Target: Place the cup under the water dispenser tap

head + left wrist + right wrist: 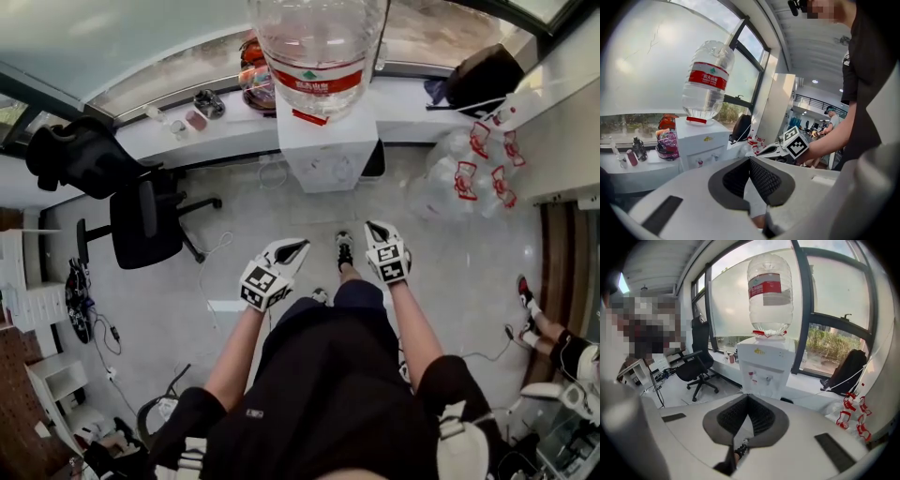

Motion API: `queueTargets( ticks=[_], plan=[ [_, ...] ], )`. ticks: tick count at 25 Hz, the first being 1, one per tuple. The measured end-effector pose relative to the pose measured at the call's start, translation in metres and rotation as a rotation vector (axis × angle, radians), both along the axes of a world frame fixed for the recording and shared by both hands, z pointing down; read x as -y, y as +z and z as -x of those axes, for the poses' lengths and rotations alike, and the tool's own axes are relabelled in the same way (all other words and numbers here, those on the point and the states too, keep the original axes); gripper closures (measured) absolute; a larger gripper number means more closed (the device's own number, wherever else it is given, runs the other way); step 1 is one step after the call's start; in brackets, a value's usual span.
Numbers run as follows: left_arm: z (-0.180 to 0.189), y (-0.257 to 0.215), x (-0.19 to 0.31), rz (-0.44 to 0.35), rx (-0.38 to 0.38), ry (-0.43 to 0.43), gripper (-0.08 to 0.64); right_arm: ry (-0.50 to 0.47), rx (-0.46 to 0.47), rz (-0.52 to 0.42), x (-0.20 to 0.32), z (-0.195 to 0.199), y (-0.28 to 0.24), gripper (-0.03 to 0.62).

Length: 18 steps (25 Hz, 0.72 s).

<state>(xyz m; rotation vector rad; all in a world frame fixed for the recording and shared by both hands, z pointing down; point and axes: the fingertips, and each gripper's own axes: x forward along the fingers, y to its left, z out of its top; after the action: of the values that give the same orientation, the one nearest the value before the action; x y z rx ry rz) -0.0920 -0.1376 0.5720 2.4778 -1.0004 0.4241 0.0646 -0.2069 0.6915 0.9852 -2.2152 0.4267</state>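
1. Big clear plastic water bottle w/ red label (pixel 319 47) sits upside down on the white box-shaped water dispenser (pixel 328 155); water level hard to tell. Clear jugs w/ red handles (pixel 469 173) are heaped on the floor to its right, contents unclear. Dark bowl of bright packets (pixel 667 143) is on the white window-ledge surface (pixel 225 127)
2. Cup: can't make one out in any view. Bottle's top is cut off in head view
3. Left claw (pixel 296 247) & right claw (pixel 377 229) are both pressed together, nothing between. Dispenser's red tap (pixel 751 374) is ahead of both, well apart
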Motion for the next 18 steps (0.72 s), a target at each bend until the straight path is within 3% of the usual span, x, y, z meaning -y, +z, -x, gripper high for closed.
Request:
queueTargets(
  ticks=[6,18],
  plan=[
    [0.002,-0.011,-0.009,-0.039,-0.017,0.000,0.559,0.012,0.024,-0.039,-0.030,0.001,-0.021,0.597],
    [0.008,-0.017,-0.058,-0.038,-0.047,-0.035,0.560,-0.010,0.037,-0.065,-0.092,0.000,-0.044,0.597]
  ],
)
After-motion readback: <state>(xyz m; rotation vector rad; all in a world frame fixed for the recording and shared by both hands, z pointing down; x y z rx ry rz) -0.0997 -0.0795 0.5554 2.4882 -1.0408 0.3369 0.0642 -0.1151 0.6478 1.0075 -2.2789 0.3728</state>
